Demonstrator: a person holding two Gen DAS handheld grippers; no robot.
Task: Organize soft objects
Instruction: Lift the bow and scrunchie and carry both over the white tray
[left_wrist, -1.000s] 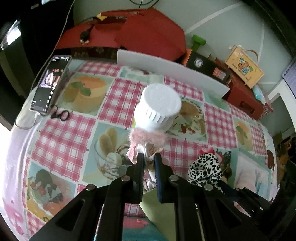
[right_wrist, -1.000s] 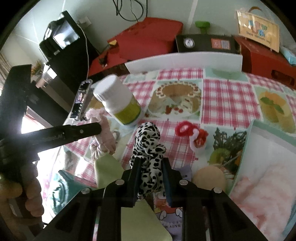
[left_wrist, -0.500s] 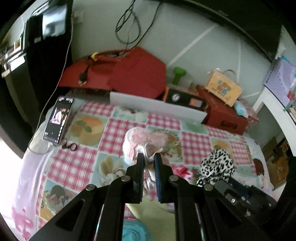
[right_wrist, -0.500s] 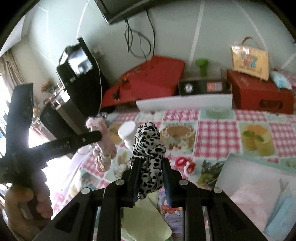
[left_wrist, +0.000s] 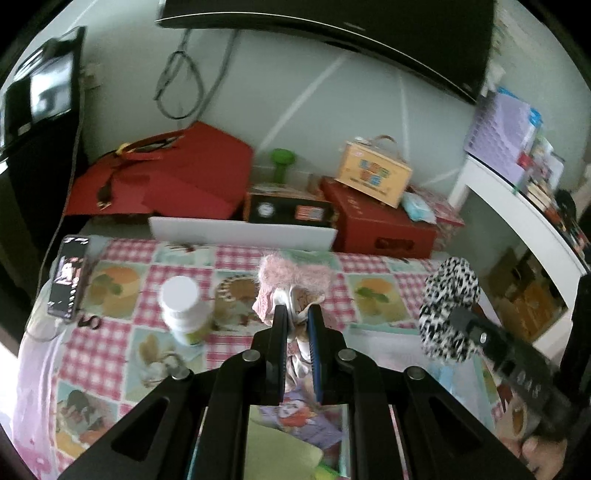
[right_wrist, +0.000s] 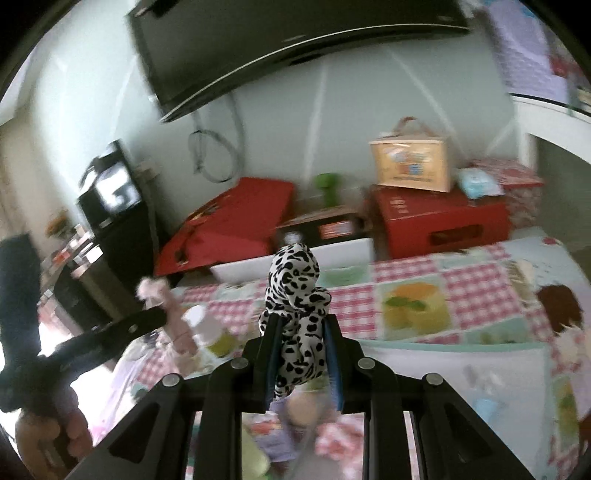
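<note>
Mid-carry above tabletop (left_wrist: 110, 343), left tool (left_wrist: 295, 314) clamping pink scrunchie (left_wrist: 291, 275), right tool (right_wrist: 300, 325) clamping spotted scrunchie (right_wrist: 295, 291); next, probably lowering both into white tray (left_wrist: 240, 232).

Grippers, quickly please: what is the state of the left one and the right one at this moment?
Left gripper: closed on the pink fuzzy scrunchie.
Right gripper: closed on the black-and-white spotted scrunchie.

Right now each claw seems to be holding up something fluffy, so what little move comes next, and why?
Probably carry both toward the white tray at the table's far edge. The left gripper pinches a pink scrunchie, the right gripper a spotted scrunchie; both hang above the table, and nothing is sorted yet.
</note>
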